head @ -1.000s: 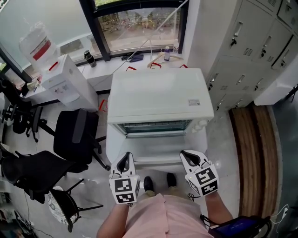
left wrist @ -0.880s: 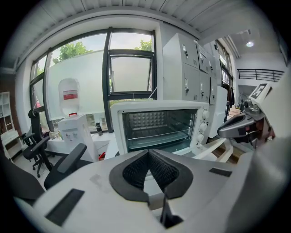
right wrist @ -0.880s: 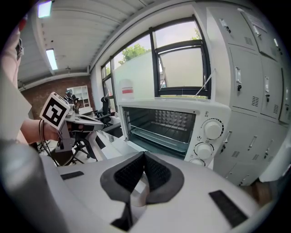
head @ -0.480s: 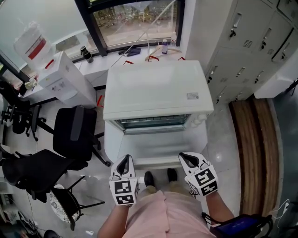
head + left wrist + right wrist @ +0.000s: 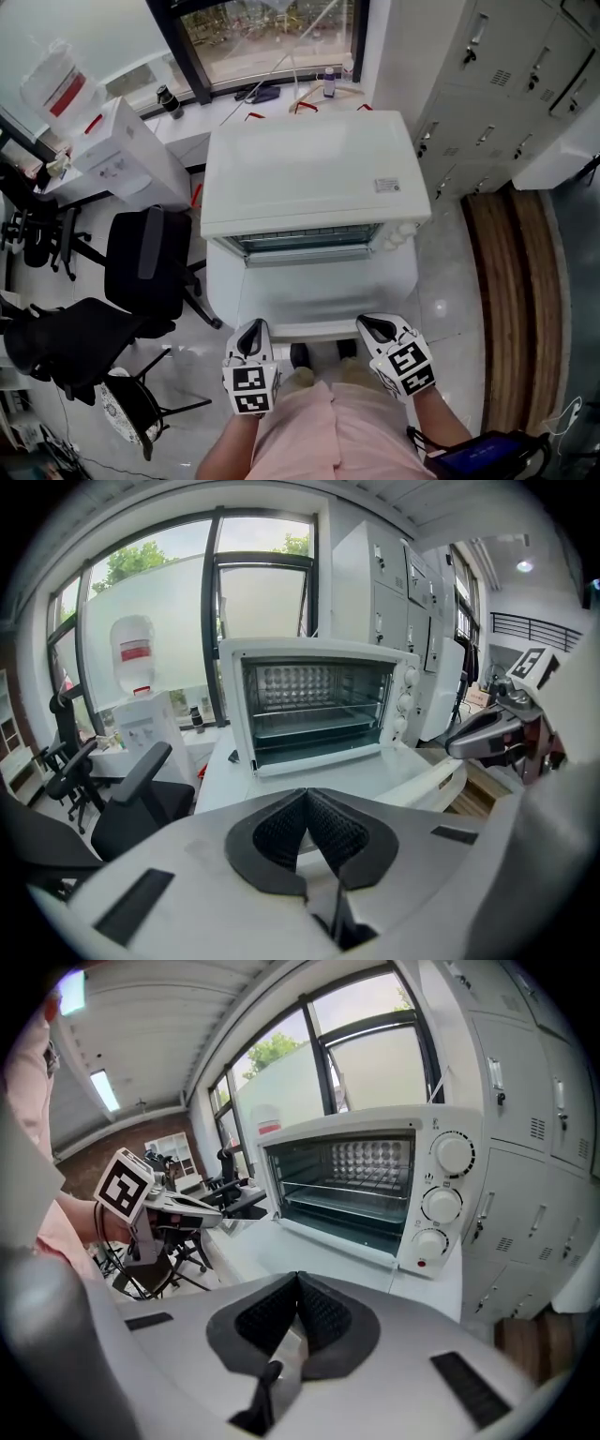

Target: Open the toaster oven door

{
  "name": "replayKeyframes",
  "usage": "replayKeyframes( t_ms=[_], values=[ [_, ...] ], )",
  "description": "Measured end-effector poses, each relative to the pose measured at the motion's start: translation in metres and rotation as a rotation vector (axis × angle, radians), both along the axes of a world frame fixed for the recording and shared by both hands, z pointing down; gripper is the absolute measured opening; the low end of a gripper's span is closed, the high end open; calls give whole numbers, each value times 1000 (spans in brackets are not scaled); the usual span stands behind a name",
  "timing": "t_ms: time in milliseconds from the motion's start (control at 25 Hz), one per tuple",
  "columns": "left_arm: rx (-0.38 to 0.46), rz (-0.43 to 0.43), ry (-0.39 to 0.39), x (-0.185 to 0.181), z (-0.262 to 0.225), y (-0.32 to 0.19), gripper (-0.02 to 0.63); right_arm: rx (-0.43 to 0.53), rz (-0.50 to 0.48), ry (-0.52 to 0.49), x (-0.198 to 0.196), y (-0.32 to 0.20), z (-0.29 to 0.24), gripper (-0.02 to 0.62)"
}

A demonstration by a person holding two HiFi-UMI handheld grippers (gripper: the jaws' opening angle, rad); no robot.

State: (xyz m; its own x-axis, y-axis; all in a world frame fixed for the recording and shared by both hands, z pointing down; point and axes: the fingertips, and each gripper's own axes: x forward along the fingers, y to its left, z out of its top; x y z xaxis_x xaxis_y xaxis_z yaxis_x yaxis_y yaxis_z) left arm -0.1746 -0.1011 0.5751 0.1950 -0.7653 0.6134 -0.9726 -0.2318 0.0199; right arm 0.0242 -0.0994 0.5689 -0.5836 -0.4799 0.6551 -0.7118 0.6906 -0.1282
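While both grippers were held low at the near edge of the table [image 5: 230,300], the oven [image 5: 309,173] stood farther back on that table, ahead of them and well apart from either.

1. Left gripper [image 5: 251,330]: pads [image 5: 281,832] pressed together, nothing between them. The oven [image 5: 319,710] lay straight ahead beyond the jaw tips.
2. Right gripper [image 5: 371,324]: pads [image 5: 323,1316] likewise closed on each other and empty. The oven [image 5: 361,1185] lay ahead and slightly right of its jaw line.
3. Oven opening: it faced the person, with the racks [image 5: 319,719] in plain view inside. A white band [image 5: 337,1243] ran along the lower edge of the opening; whether this was the lowered door could not be told.
4. Knobs [image 5: 441,1204]: three in a column on the panel right of the opening.

A chair [image 5: 150,267] stood left of the table, lockers [image 5: 487,84] to its right.
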Motion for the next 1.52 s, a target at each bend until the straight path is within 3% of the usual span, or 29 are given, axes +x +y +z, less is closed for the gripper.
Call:
replayKeyframes(
  t_ms=[1000,1520],
  values=[
    [-155,66,31,8,92,32,14,-157,-17,88,14,27,95,0],
    [-189,118,-5,14,130,35,14,-221,-18,129,20,31,134,0]
  ],
)
